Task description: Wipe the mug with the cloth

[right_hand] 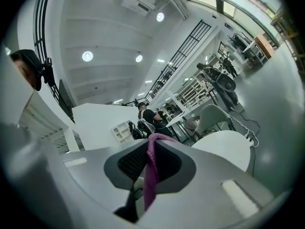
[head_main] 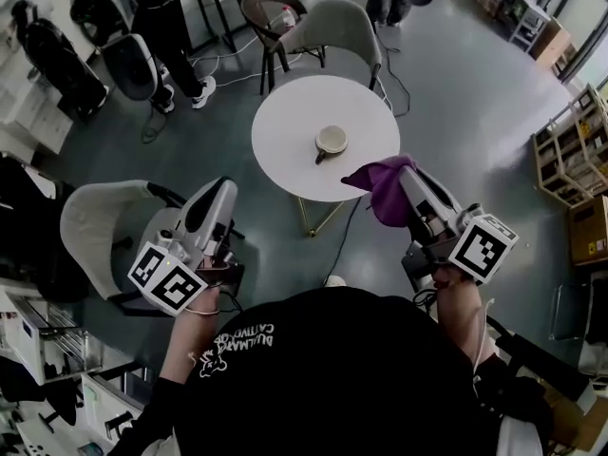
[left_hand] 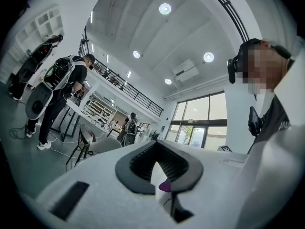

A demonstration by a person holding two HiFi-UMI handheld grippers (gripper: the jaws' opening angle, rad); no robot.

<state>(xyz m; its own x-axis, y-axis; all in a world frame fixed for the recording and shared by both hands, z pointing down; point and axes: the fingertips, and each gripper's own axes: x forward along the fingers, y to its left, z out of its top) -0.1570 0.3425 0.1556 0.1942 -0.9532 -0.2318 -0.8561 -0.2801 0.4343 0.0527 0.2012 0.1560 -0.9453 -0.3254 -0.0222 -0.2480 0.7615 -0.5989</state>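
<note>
Right gripper [head_main: 407,172]: my jaws are clamped on the purple cloth [head_main: 382,194], which hangs from the tips and, in the head view, overlaps the near-right edge of the round white table [head_main: 285,131].

Left gripper [head_main: 224,188]: jaws together with nothing held, off the table's near-left side and above a grey chair [head_main: 95,221].

Mug [head_main: 332,141]: a white cup, upright, handle turned toward me, alone near the table's middle. It stands beyond both grippers, nearer the cloth than the left gripper, and neither touches it.

Step in hand, as I judge it: the approach, with the cloth secured and wiping not yet begun.

Next move: I must carry the cloth forward and down onto the mug's rim or wall. I would probably also open my left jaws to steady the mug, since a light cup may slide under rubbing.
</note>
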